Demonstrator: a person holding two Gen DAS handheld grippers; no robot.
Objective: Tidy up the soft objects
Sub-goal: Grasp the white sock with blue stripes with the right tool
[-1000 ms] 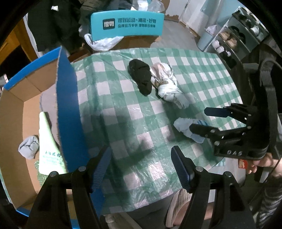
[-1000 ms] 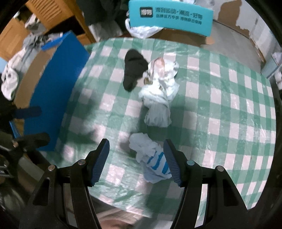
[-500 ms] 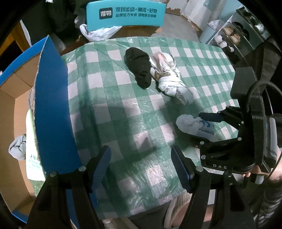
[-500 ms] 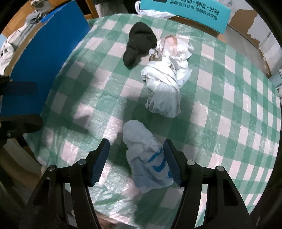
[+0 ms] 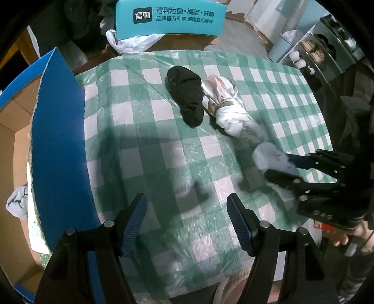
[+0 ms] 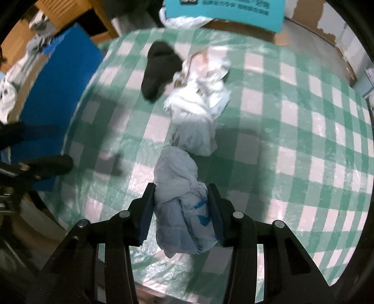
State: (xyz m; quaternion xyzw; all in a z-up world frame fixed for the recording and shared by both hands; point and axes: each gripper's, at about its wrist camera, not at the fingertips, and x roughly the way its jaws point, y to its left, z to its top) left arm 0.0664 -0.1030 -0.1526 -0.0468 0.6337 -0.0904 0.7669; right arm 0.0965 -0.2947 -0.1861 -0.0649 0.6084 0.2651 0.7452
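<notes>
A white bundle with blue marks lies near the front edge of the green checked tablecloth. My right gripper straddles it. Its jaws are closing and both pads touch the bundle's sides. From the left wrist view the same bundle sits between the right gripper's fingers. Farther back lie a black sock and a rolled white cloth, touching each other. My left gripper hangs open over bare tablecloth, with nothing between its fingers.
A cardboard box with a blue flap stands left of the table and holds a grey sock and a pale packet. A teal chair back and a white plastic bag are behind. Shoe shelves stand at the right.
My right gripper has come down over the white and blue bundle and its jaws have narrowed onto it. My left gripper has sunk a little toward the table, still open.
</notes>
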